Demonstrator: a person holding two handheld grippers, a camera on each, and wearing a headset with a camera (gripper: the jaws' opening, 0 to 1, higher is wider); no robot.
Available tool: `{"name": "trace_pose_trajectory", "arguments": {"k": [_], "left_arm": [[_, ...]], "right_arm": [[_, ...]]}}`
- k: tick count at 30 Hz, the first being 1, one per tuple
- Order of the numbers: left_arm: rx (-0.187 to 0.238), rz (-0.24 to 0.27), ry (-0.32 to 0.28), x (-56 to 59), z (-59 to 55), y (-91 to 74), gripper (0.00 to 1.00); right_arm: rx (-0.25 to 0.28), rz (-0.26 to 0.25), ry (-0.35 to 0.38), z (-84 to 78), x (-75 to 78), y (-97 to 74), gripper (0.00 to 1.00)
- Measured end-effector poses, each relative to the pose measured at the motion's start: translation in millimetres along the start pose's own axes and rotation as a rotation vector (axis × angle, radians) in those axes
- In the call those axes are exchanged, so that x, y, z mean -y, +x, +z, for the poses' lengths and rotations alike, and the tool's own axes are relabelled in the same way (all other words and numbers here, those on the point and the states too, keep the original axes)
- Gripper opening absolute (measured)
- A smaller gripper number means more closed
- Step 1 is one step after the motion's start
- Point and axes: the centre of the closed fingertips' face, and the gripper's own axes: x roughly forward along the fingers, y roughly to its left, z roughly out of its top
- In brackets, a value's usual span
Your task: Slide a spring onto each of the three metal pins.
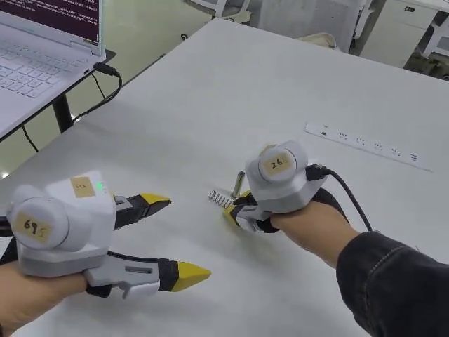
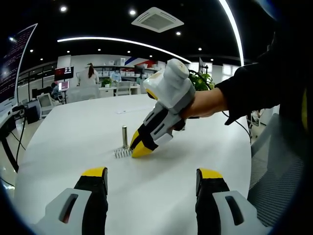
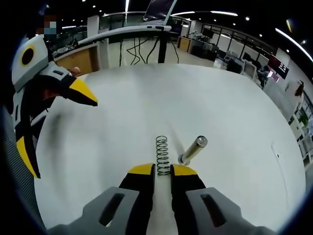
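White worktable (image 1: pixel 210 105) is carrying an open laptop (image 1: pixel 42 42) at its far left corner and a power strip (image 1: pixel 368 146) along its right side; neither is taking part in the step. The left gripper (image 1: pixel 184 237) is hovering low over the near left of the table with its yellow-tipped jaws spread wide and nothing between them. The right gripper (image 3: pixel 163 170) is reaching down to the table centre with its jaws drawn narrow, and they appear to be pinching the near end of a coil spring (image 3: pixel 162 147), which is lying flat on the table and pointing away from the gripper. One metal pin (image 3: pixel 193 150) is standing on end just beside the spring, to its right in the right gripper view, apart from it and bare. The step in hand is judged to be lifting this spring and threading it over the pin, so the task is reading as barely begun. To do it well, the right gripper is best gripping only the last coils, leaving the bore open, then turning the spring upright so that its free end is facing down over the pin's top. The pin is free-standing and slender, so a sideways nudge is likely to topple it; the empty left gripper is well placed to come in and steady the pin's base while the spring is being lowered straight along the pin's axis.
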Motion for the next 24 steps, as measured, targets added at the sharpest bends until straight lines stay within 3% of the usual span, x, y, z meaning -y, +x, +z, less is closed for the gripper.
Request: {"name": "trace_pose_trajectory", "arguments": {"k": [12,24], "left_arm": [[0.004,0.007,0.012,-1.1,3.9,-1.3,0.7],[0.017,0.008,0.052,-2.8,18.0,-5.6,0.68]], "right_arm": [[-0.011,0.009,-0.042,-0.3,-7.7,-9.4,0.08],[0.031,0.065,-0.11,21.0,-25.1,-53.5,0.08]]}}
